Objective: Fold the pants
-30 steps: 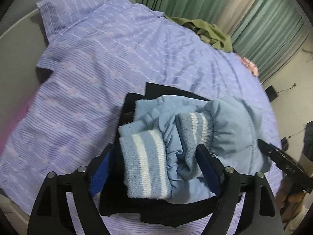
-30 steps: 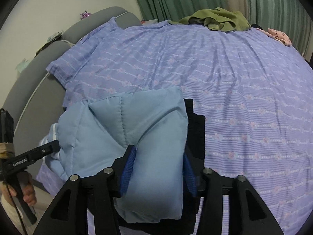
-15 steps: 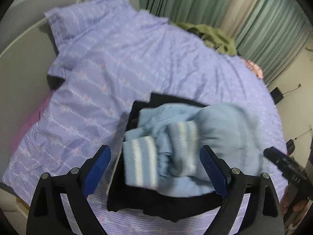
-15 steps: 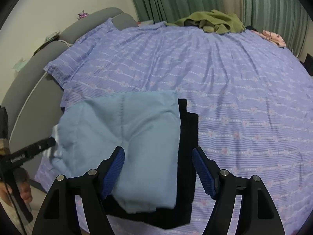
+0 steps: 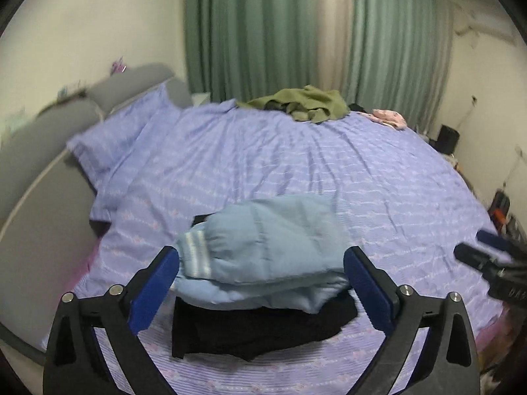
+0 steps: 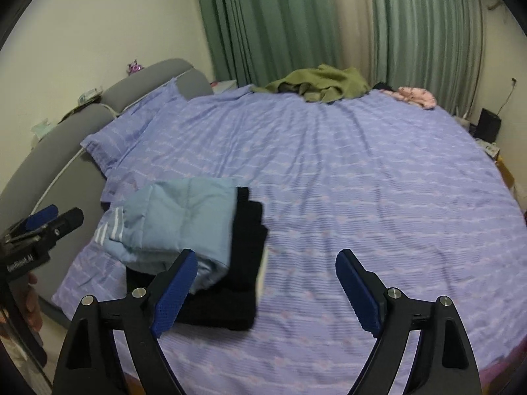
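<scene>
Folded light blue padded pants [image 5: 263, 250] with white-striped cuffs lie on top of a folded black garment [image 5: 257, 332] near the front edge of the bed. They also show in the right wrist view [image 6: 184, 227], on the black garment [image 6: 247, 263]. My left gripper [image 5: 262, 289] is open and empty, pulled back above the pile. My right gripper [image 6: 266, 283] is open and empty, to the right of the pile. The right gripper shows in the left wrist view [image 5: 487, 260], and the left gripper shows in the right wrist view [image 6: 42, 223].
The bed has a purple patterned sheet [image 6: 362, 181] and a matching pillow [image 5: 115, 138] by a grey headboard [image 6: 49, 151]. An olive green garment [image 6: 322, 84] and a pink garment [image 6: 415, 95] lie at the far edge. Green curtains [image 5: 263, 33] hang behind.
Both grippers opened and let go of the blue pants, then pulled back and up away from the pile. The pants now rest on the black garment.
</scene>
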Demonstrator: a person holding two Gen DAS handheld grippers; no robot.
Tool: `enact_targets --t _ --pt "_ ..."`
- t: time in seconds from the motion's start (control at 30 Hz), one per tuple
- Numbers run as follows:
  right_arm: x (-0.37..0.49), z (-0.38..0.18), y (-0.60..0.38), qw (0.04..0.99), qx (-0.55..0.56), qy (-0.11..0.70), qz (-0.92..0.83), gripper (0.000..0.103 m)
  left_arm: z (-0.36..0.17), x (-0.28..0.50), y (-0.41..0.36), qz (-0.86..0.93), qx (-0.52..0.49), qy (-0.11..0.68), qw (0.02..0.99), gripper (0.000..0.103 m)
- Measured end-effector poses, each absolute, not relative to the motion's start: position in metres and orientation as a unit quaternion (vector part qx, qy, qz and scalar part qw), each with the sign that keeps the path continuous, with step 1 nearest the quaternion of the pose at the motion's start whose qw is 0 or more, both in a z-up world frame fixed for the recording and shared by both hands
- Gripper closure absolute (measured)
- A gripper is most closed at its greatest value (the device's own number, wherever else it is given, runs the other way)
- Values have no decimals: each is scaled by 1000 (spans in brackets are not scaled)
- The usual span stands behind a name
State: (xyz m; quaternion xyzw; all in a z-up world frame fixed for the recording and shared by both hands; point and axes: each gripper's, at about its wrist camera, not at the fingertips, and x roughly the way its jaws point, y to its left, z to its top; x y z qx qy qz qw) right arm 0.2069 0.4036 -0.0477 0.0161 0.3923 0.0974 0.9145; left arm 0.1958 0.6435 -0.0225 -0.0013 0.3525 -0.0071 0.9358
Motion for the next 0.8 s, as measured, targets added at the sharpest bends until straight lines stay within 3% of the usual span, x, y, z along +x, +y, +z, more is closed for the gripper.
enact_targets --t 0.2,0.8 --pt "159 -24 337 931 17 359 73 8 -10 155 555 -40 24 345 937 0" --pt "38 8 135 937 24 339 79 7 18 45 344 -40 -37 333 941 0"
